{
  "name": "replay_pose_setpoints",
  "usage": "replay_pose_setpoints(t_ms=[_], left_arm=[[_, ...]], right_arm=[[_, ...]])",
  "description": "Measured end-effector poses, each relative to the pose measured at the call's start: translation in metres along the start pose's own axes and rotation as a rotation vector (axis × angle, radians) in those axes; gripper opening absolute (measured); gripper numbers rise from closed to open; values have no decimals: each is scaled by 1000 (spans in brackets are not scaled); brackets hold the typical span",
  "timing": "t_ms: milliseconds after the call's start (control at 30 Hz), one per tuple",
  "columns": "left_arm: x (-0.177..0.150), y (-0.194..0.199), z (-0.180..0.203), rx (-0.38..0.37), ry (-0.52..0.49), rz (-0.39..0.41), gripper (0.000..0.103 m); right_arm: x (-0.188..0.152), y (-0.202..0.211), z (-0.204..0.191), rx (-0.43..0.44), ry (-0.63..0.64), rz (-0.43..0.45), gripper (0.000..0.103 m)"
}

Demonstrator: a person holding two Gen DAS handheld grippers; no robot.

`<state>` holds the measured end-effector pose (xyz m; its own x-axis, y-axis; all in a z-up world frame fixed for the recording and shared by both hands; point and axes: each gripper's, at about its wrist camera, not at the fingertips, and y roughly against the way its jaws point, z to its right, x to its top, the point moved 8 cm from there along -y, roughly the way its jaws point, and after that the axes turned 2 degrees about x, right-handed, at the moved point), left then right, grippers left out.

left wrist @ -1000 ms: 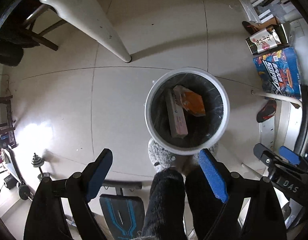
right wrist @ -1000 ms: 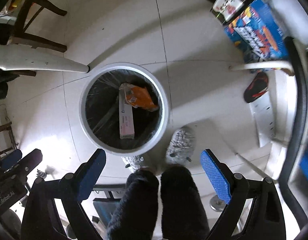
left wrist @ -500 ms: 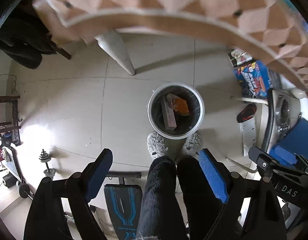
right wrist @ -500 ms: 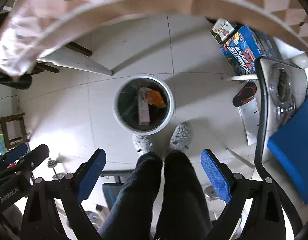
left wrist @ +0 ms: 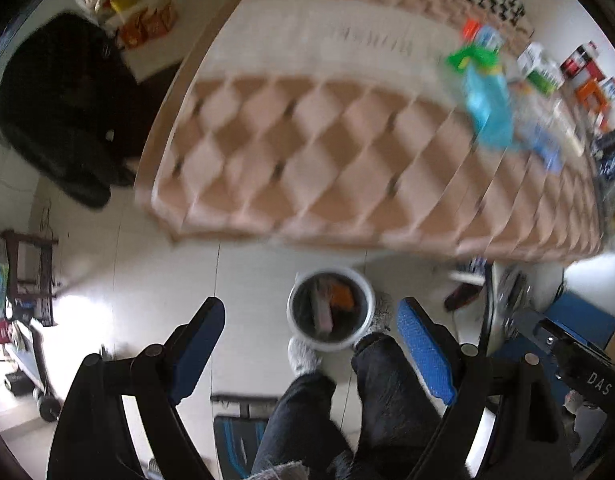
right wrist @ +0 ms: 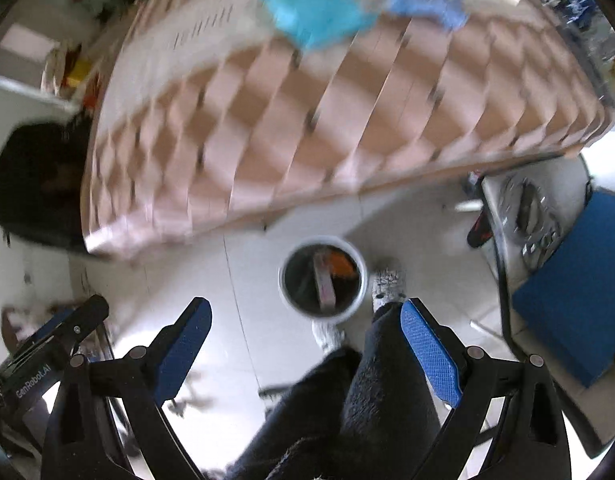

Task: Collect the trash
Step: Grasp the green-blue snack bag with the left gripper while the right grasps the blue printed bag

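trash bin [left wrist: 330, 346] sits low centre on the floor, between the spread fingers of each empty hand-held gripper, left [left wrist: 311, 340] and right [right wrist: 307, 336]; blurred counter [left wrist: 347, 152] fills the upper frame.

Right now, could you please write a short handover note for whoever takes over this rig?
Left claw: open, empty.
Right claw: open, empty.
Trash bin stands on the floor by the person's feet; a pink box and an orange packet are inside.
Left: blurred items on the patterned table, including a cyan packet and green wrapper.
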<state>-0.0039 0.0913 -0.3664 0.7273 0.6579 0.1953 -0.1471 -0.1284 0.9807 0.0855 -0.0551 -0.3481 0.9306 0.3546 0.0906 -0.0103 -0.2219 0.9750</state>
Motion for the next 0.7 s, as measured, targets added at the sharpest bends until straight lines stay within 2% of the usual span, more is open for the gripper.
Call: replay_pose_setpoints(t_ms=[100,200,333,500,567,700], left_arm=[[46,5,33,-8,-2,34,88],[93,-9,70,-23,6,17,88],[150,-43,118,-51,54,-37,88],[199,-90,178,-70,26,-118,86],[211,-111,197,-64,2,-155,78],[219,-135,214,-68,-14,-198,42]], right_arm=[[60,21,33,-19,-59,42,97],[119,23,69,-49,-119,67,97],[192,1,113,-48,-210,52,97],[250,-41,141,-9,-290,-3,95],[264,-55,144,2,-306,-30,89],[281,-72,147,24,-308,-71,63]])
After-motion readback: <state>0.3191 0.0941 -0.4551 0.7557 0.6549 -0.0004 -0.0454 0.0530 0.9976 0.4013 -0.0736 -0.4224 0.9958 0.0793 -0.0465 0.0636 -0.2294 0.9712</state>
